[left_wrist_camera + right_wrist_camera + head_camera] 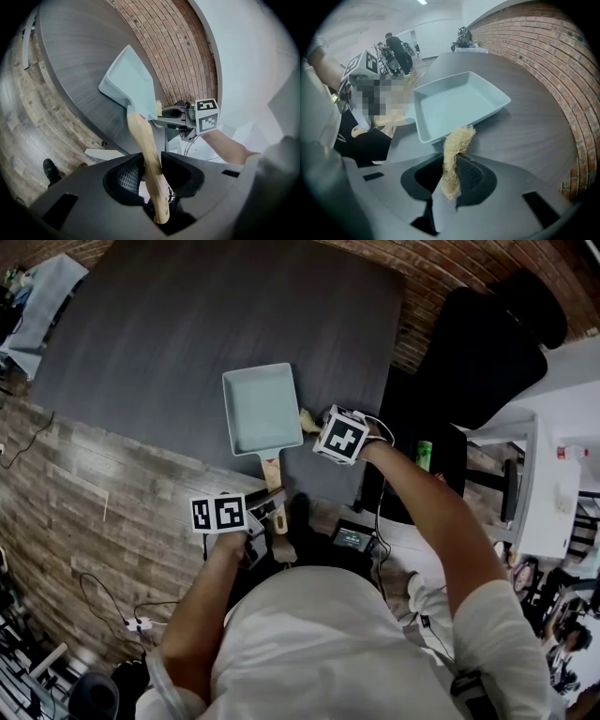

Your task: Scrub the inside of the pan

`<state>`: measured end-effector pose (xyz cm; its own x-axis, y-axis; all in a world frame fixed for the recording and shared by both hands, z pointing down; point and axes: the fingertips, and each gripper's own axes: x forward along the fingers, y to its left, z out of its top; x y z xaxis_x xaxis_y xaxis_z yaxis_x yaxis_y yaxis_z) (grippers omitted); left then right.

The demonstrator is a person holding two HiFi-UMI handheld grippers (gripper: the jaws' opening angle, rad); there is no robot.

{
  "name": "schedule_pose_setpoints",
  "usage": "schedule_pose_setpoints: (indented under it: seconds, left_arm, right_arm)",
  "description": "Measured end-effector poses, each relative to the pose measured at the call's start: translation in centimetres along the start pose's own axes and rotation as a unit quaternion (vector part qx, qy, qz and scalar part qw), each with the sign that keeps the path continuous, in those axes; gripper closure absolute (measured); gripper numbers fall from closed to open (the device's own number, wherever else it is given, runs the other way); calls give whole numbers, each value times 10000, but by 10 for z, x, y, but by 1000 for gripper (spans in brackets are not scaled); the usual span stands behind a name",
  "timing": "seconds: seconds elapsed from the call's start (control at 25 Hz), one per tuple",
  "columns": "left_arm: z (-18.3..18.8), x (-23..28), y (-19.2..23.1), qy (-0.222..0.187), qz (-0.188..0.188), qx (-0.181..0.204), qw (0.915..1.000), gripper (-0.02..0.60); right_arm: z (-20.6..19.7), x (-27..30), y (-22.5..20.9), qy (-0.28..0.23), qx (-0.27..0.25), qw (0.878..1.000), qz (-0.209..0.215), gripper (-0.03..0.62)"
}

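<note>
A pale blue rectangular pan [261, 409] lies on the dark grey table [169, 324] near its front edge, its wooden handle [272, 472] pointing toward me. My left gripper [267, 510] is shut on that handle [149, 154], which runs between its jaws. My right gripper [309, 424] hovers at the pan's right side, pointing steeply down. It is shut on a straw-coloured fibrous scrubber [453, 157], whose frayed tip stands just outside the pan's near rim [440, 137]. The pan's inside [459, 105] looks empty.
A brick wall [543, 56] runs behind the table. A black chair [487, 343] and white furniture [548, 484] stand to the right. Wood flooring [94, 512] with cables lies to the left. A person [396, 47] stands far off.
</note>
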<state>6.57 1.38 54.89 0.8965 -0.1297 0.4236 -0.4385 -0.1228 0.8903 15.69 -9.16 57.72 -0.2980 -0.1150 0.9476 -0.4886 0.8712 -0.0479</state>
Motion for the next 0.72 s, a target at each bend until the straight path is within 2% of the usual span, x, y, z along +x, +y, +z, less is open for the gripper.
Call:
schedule_pose_setpoints:
  seconds: [0.2, 0.4, 0.72]
  left_arm:
    - [0, 0, 0, 17, -13, -19, 10000, 460]
    - [0, 1, 0, 23, -35, -56, 10000, 462]
    - [1, 2, 0, -3, -72, -106, 9999, 462]
  right_arm:
    - [-8, -1, 11, 65, 13, 10000, 14, 511]
    - [-8, -5, 17, 32, -165, 9998, -81, 511]
    - [-21, -8, 39, 226, -376, 9990, 23, 511]
